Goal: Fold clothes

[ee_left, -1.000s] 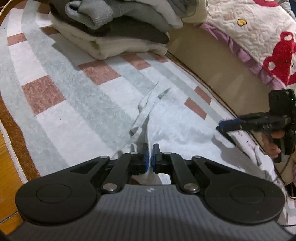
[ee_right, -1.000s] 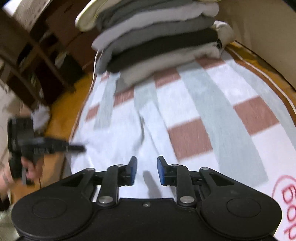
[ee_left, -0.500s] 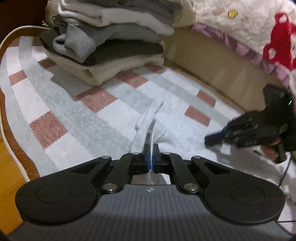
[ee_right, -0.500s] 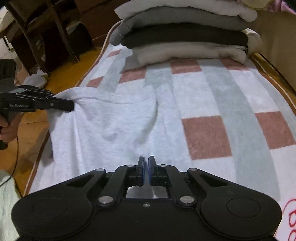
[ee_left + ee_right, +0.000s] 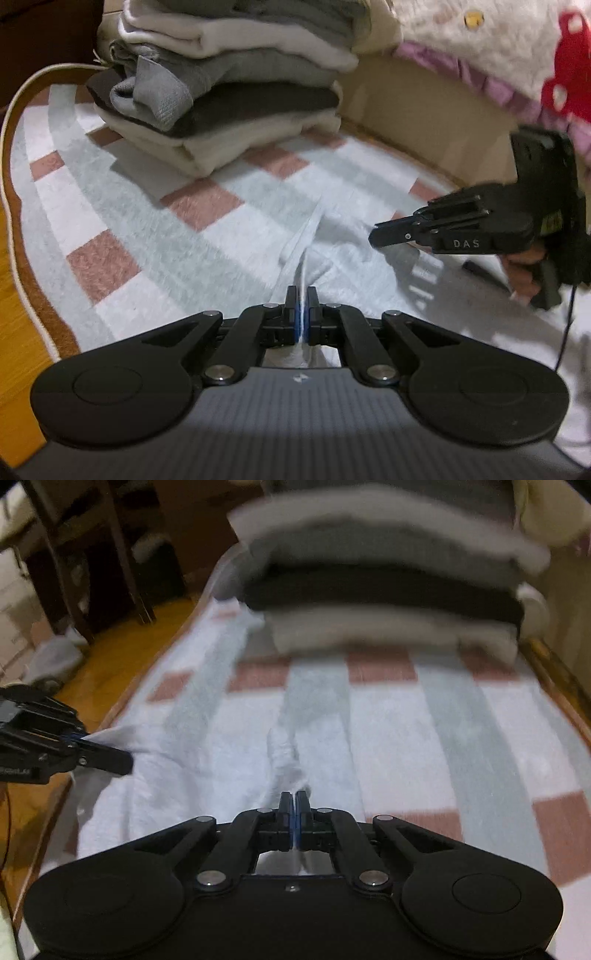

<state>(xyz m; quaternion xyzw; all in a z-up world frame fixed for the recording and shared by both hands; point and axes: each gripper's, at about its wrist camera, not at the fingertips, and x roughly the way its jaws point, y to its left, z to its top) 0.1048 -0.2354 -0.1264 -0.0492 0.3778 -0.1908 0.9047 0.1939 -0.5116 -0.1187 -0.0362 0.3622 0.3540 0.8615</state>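
**Near the folded stack: pale grey garment, two-point grip**

In front of the folded stack [image 5: 236, 92], on the checked rug [image 5: 110, 221], lay one pale grey garment [image 5: 351, 258], spread and rumpled. Left gripper [image 5: 302, 314]: fingers closed tight on a raised fold of it. Right gripper [image 5: 294, 812]: fingers had just closed, pinching a ridge of the same cloth. Risk, as judged: thin pinches could slip under tension, dropping an edge; pulling towards the stack could nudge or topple it.

Dim, warm indoor lighting. Motion blur smears the stacked clothes [image 5: 388, 590] far off (worst in right view). Fisheye bends the edges.
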